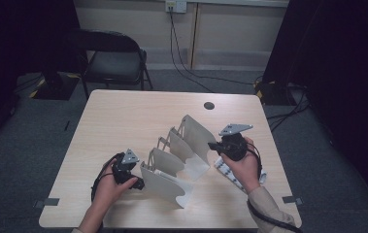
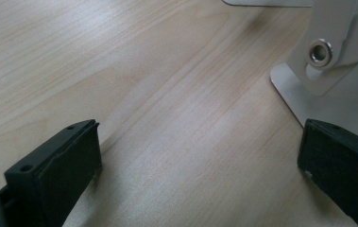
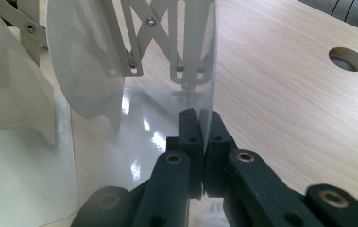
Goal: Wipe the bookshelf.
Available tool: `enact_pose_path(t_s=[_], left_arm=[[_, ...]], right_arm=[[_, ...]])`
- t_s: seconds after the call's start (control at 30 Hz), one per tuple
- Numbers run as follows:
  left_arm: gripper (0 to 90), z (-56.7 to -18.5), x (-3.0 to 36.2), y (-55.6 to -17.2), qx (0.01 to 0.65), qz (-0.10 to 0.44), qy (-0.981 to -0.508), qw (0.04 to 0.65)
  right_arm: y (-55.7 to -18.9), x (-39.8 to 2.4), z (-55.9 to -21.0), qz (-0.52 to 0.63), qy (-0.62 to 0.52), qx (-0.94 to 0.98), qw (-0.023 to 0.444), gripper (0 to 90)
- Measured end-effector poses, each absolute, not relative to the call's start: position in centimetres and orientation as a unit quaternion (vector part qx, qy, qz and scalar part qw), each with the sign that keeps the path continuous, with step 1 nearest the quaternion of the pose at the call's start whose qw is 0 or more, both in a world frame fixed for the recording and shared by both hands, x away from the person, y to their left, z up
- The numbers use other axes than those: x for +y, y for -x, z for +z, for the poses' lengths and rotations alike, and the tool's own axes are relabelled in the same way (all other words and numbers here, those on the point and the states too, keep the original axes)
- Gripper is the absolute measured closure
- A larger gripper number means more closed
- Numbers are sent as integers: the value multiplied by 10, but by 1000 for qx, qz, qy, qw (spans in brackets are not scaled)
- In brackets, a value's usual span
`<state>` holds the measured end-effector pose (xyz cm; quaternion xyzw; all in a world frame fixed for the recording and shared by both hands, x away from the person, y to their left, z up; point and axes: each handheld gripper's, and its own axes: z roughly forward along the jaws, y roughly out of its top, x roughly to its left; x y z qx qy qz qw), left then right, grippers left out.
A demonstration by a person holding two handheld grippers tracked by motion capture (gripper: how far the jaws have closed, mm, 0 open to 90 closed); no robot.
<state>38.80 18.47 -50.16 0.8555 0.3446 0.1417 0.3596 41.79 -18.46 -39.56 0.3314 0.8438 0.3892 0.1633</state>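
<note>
Both grippers are showing black bodies: the left gripper (image 1: 132, 178) and right gripper (image 1: 214, 145) are each wearing a grey three-cornered plate and trailing black cable; a beige sleeve (image 1: 268, 204) is covering the right forearm.

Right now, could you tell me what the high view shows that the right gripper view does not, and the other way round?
The high view alone takes in the left gripper at the rack's near end, the black chair and a striped cloth. The right gripper view alone shows the right gripper with its jaws shut on the edge of the rack's end panel. Both show the white folding rack, the table and its round hole.
</note>
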Motion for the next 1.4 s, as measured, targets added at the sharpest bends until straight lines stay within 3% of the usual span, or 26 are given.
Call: enact_pose_path(t_s=[0.27,0.47,0.63,1.4], left_arm=[[0,-502,185,-388,345,142,-856,360],[0,-502,185,-388,344,141,-855,360],[0,-502,185,-388,344,141,-856,360],[0,-501,185,-388,344,142,-856,359]], right_arm=[[-410,-186,-398,397,-330,840,168,872],[-408,-188,-404,391,-320,846,168,684],[-403,-199,-414,384,-317,852,162,600],[-399,-281,-462,316,-394,843,186,462]])
